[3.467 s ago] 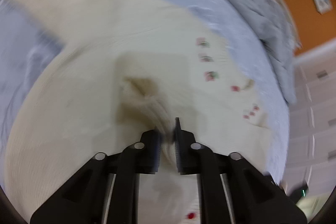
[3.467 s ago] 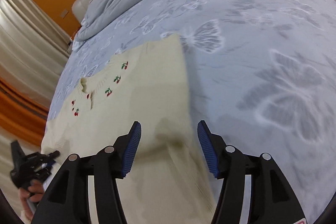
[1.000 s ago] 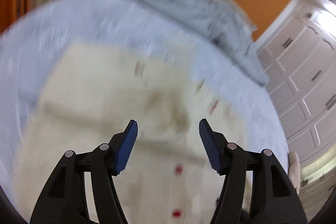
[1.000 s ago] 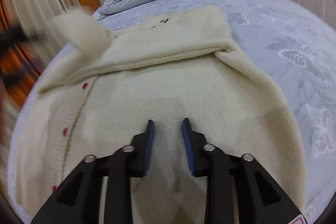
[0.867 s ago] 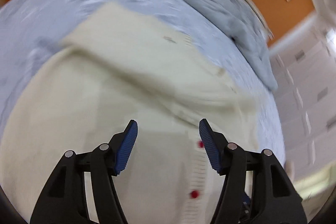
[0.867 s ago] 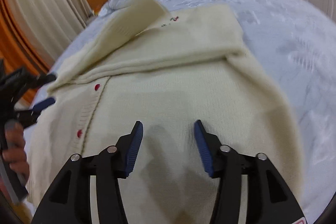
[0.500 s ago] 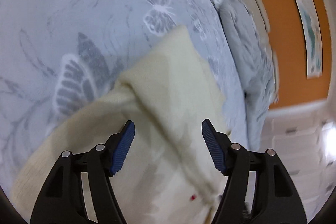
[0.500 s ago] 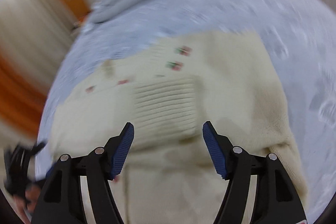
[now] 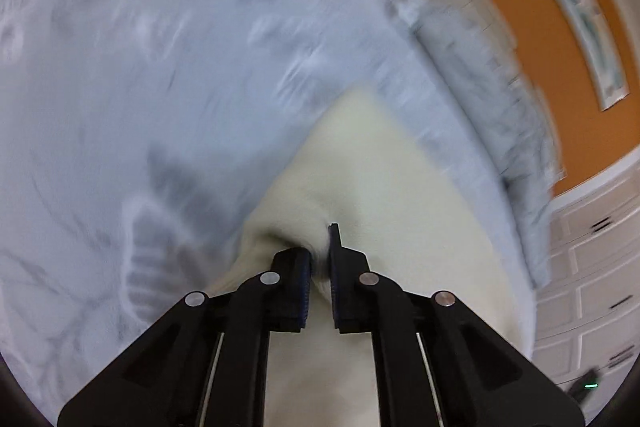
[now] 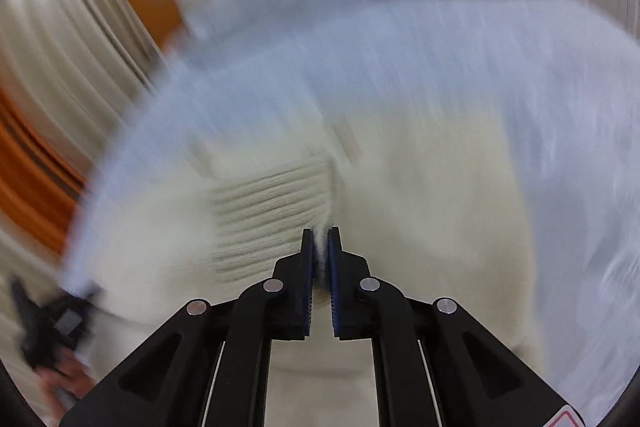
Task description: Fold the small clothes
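Cream knit of the cardigan [image 9: 384,187] lies on the pale blue bed [image 9: 140,87] and spreads ahead of both my hands. My left gripper [image 9: 319,259] is clamped on a fold of it. My right gripper [image 10: 320,255] is closing, its pads pinching the cardigan just beside a ribbed cuff [image 10: 272,207].

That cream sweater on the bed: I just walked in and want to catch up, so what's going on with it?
A person is folding the cream sweater, holding a two-finger gripper in each hand. It lies on the blue butterfly-print bedspread. The left gripper is pinched shut on a bunch of the knit near its edge. The right gripper is closing on fabric beside the ribbed cuff. Both views are blurred.
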Available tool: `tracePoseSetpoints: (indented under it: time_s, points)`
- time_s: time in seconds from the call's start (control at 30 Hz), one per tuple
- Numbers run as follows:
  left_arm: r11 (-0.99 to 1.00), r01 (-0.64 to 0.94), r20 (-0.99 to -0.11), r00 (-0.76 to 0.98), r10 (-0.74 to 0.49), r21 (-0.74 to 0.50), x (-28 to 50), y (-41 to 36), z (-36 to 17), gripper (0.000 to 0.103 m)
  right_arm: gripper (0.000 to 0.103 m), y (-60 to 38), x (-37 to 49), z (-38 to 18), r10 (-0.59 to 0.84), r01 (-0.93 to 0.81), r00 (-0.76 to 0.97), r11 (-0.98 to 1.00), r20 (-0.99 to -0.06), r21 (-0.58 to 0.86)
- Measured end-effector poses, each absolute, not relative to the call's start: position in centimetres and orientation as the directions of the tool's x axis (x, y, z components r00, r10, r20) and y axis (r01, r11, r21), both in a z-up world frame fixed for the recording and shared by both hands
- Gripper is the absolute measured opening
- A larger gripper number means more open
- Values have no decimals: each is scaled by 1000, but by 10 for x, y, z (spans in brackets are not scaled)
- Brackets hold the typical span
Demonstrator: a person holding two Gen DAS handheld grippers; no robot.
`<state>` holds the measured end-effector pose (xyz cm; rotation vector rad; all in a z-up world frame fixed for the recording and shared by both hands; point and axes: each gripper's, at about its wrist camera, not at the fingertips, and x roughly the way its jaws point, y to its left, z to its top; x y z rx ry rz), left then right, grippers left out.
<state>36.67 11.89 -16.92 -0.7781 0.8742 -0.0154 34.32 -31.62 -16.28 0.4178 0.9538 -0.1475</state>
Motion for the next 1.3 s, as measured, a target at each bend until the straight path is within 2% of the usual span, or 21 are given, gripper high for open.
tracePoseSetpoints:
  time_s: [0.13,0.23,0.3,0.37,0.5,0.53,0.57,0.63,0.67,0.7,0.77,0.83,0.87,0.9,0.93,1.03,1.1,1.13,1.17,1.23,1.3]
  points:
    - [768,-242,-674,671,-310,-594,364,117,-165,9,6,-321,324,-141,120,298,679,856,-724,421]
    - [786,-194,-652,690,-316,-587,359,118,-167,9,7,-315,315,-118,27,317,706,882,-707,349]
    - [804,-170,-636,711,-300,-570,353,115,-168,10,16,-305,311,-102,-25,317,739,894,-673,316]
    - [795,-165,-620,723,-304,-583,351,115,-170,10,16,-293,317,-97,3,276,751,907,-660,318]
    - [781,-153,-596,737,-318,-606,354,116,-175,10,11,-261,356,-120,152,144,700,927,-697,346]
    - [781,-151,-595,738,-319,-606,354,115,-175,10,10,-257,370,-141,128,162,639,941,-759,296]
    - [782,-147,-592,740,-319,-605,354,115,-175,10,1,-256,379,-160,100,185,586,950,-804,252]
    - [782,-142,-587,743,-321,-607,355,115,-176,10,0,-265,381,-168,120,185,616,939,-779,291]
    - [781,-139,-583,746,-322,-609,355,115,-177,10,1,-269,380,-161,124,218,603,925,-788,312]
    - [780,-138,-581,748,-322,-610,355,115,-178,10,8,-270,372,-148,108,238,627,916,-771,321]
    - [779,-133,-574,752,-324,-613,354,116,-179,10,10,-274,356,-132,98,224,689,913,-718,340]
    - [776,-131,-571,753,-327,-617,354,116,-180,10,15,-279,353,-146,55,260,661,919,-748,297]
    - [776,-132,-572,752,-327,-616,354,116,-179,10,7,-284,356,-166,44,283,599,922,-799,263]
    - [781,-134,-579,749,-324,-610,355,115,-178,10,7,-288,344,-167,65,254,645,922,-762,293]
    - [782,-137,-584,744,-324,-608,355,115,-177,10,7,-288,338,-158,56,270,618,922,-784,279]
    - [766,-138,-612,695,-377,-628,352,123,-168,13,24,-290,294,-117,46,281,636,916,-770,287]
    - [773,-138,-648,645,-404,-619,326,134,-154,35,64,-297,253,-101,18,285,656,920,-755,269]
    - [777,-143,-661,632,-405,-613,305,143,-147,59,68,-303,217,-96,-22,307,651,922,-758,237]
    - [774,-138,-658,631,-412,-617,287,151,-142,76,68,-310,191,-98,-47,324,638,922,-768,213]
    - [800,-160,-695,610,-381,-579,236,171,-130,94,68,-321,141,-112,-60,356,582,915,-811,188]
    - [830,-199,-749,572,-334,-521,191,189,-130,94,69,-332,78,-135,-41,428,494,881,-869,202]
